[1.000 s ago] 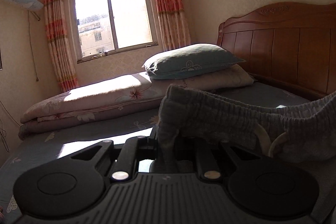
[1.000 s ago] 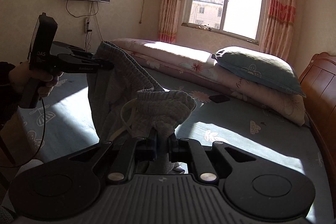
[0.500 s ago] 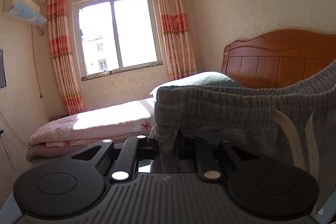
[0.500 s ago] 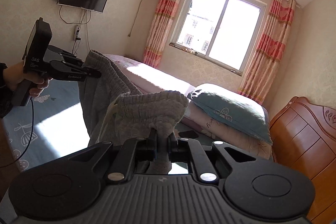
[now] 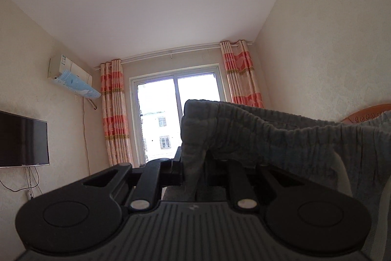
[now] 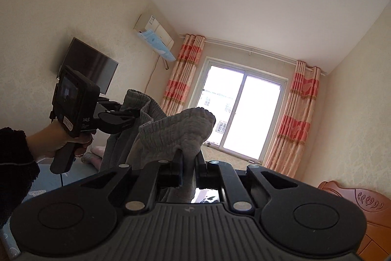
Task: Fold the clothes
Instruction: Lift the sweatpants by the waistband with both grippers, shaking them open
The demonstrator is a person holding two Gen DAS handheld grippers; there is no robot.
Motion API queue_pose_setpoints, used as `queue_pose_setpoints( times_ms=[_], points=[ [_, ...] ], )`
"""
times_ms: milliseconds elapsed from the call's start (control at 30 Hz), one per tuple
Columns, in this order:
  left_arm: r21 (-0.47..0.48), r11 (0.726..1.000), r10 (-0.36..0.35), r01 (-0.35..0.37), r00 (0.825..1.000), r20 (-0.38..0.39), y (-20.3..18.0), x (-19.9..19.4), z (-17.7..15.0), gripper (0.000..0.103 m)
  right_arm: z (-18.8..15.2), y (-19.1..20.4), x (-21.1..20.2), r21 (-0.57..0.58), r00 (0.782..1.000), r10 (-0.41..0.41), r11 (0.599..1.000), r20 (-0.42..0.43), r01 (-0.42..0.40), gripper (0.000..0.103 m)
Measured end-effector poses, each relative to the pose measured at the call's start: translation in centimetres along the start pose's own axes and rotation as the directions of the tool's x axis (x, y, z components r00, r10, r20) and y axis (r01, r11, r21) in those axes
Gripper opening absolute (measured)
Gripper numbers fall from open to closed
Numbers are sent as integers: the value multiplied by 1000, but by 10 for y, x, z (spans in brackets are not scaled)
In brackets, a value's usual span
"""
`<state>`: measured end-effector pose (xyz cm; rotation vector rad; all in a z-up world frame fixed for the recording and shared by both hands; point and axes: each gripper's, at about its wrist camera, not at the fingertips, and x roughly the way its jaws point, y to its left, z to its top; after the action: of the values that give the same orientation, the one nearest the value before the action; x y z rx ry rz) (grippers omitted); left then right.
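Note:
A pair of grey ribbed-waist sweatpants (image 5: 256, 131) hangs in the air, held by its waistband at two points. My left gripper (image 5: 193, 163) is shut on one end of the waistband, and the cloth stretches away to the right past a pale drawstring (image 5: 342, 170). In the right wrist view my right gripper (image 6: 189, 163) is shut on the other end of the sweatpants (image 6: 176, 131). The left gripper (image 6: 136, 116) shows there too, held by a hand (image 6: 53, 141) in a dark fleece sleeve, with the waistband bunched in its jaws. The legs hang below, mostly hidden.
Both views look up at the ceiling and the far wall with a window (image 5: 178, 114) and striped curtains (image 6: 298, 121). An air conditioner (image 5: 73, 80) and a wall TV (image 5: 22, 138) are on the left. A wooden headboard (image 6: 354, 207) is at the lower right. A strip of the bed (image 6: 46, 185) shows low left.
Both grippers have risen a good way with the sweatpants, and both cameras have tilted up. The bed and pillows have dropped out of view. Ceiling now fills the upper part of each frame.

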<state>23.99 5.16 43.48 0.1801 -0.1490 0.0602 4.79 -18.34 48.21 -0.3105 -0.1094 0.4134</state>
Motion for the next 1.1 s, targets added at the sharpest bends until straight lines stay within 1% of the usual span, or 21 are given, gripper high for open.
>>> queue_pose_setpoints(
  times_ms=[33,100,167,233,367,467,533,567,633,733,833,900,933,1000,1033,1067,1100],
  points=[
    [4,1000,-19,19,1000,-17,-5,5,-7,15,-1,-6,1,22,1000,2,1000,-2,-2,11],
    [3,997,-72,73,993,-88,-17,18,-32,15,-14,-10,3,23,1000,10,1000,-28,-9,11],
    [8,991,-131,134,977,-171,-34,34,-64,15,-39,-8,5,24,996,20,1000,-82,-18,11],
    [18,980,-186,196,950,-251,-55,49,-99,15,-66,-8,10,39,989,38,999,-140,-33,11],
    [46,952,-263,302,888,-377,-104,72,-171,15,-146,2,27,104,949,80,993,-306,-50,11],
    [24,940,-298,342,849,-437,-135,88,-213,15,-200,10,33,126,919,93,991,-383,-48,11],
    [-15,930,-328,366,812,-483,-156,97,-238,14,-232,12,36,158,898,116,986,-425,-52,11],
    [-21,923,-343,383,799,-494,-164,100,-247,14,-247,12,37,196,889,132,979,-438,-49,11],
    [-4,901,-373,433,772,-515,-186,105,-268,14,-276,13,38,243,876,151,969,-459,-40,11],
    [20,873,-399,487,739,-542,-222,105,-289,14,-331,13,36,312,851,160,950,-500,4,11],
    [31,857,-412,515,720,-559,-261,107,-306,14,-381,7,34,371,826,155,926,-542,70,11],
    [33,849,-422,527,716,-556,-283,110,-315,14,-410,1,32,393,813,131,911,-567,127,11],
    [36,846,-426,532,715,-554,-295,111,-318,14,-424,-3,30,398,807,114,903,-579,159,11],
    [49,843,-430,536,726,-537,-319,117,-318,14,-450,-11,25,413,797,76,882,-599,226,11],
    [53,840,-435,539,729,-529,-331,119,-317,13,-456,-16,22,415,795,54,873,-604,256,11],
    [49,834,-448,549,728,-519,-343,120,-314,13,-463,-21,19,418,793,32,862,-608,286,11],
    [45,828,-462,559,726,-509,-355,121,-311,13,-468,-29,17,428,796,12,848,-605,313,11]
  ],
)
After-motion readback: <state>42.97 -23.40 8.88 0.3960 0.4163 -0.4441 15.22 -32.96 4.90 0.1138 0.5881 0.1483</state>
